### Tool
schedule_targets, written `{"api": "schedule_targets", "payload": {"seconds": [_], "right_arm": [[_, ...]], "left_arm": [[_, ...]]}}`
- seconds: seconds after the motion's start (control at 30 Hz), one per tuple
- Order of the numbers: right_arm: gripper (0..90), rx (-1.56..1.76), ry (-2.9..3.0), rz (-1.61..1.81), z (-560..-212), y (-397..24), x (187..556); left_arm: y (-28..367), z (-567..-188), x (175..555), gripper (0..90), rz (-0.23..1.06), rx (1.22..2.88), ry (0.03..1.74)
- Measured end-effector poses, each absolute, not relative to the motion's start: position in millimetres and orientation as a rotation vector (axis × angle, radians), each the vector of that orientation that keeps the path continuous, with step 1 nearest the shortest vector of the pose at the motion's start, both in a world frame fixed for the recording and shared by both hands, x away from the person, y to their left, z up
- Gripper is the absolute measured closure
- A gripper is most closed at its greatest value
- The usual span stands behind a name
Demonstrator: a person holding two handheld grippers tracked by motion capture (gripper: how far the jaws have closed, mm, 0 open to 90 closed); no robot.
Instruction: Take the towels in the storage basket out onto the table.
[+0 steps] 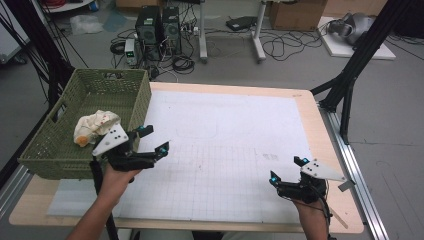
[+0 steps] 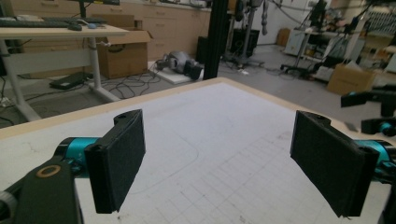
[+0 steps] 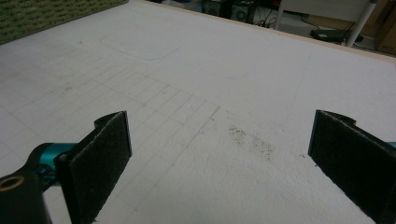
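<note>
Both grippers, left gripper (image 1: 150, 141) and right gripper (image 1: 287, 170), have fingers wide open (holding nothing). Left could bump the basket (image 1: 60, 145) at middle left, tipping the toy (image 1: 95, 126).

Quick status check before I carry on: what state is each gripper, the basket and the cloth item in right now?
left gripper: open, jaws wide apart, holding nothing, beside the basket.
right gripper: open, holding nothing, over the white mat.
green woven basket: upright at the table's left edge.
cream cloth bundle: crumpled, lying inside the basket.
</note>
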State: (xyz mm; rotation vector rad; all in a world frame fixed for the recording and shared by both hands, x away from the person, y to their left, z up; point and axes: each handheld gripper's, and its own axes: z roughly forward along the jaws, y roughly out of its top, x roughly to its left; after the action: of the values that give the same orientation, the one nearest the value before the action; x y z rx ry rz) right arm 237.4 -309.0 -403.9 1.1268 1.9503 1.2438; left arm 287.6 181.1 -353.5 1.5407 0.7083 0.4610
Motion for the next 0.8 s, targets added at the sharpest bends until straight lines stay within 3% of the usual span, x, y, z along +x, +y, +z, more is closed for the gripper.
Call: {"api": "schedule_targets", "payload": {"seconds": [0.57, 0.8], "right_arm": [[5.2, 1.116, 1.96, 1.239, -404.2, -304.6, 238.8], [5.2, 1.111, 1.977, 1.225, -406.1, -300.5, 242.1]], "left_arm": [[279.5, -305.7, 326.1, 17.1, 0.623, 1.531, 0.82], [311.1, -312.7, 353.9, 17.3, 0.648, 1.576, 0.939]]}}
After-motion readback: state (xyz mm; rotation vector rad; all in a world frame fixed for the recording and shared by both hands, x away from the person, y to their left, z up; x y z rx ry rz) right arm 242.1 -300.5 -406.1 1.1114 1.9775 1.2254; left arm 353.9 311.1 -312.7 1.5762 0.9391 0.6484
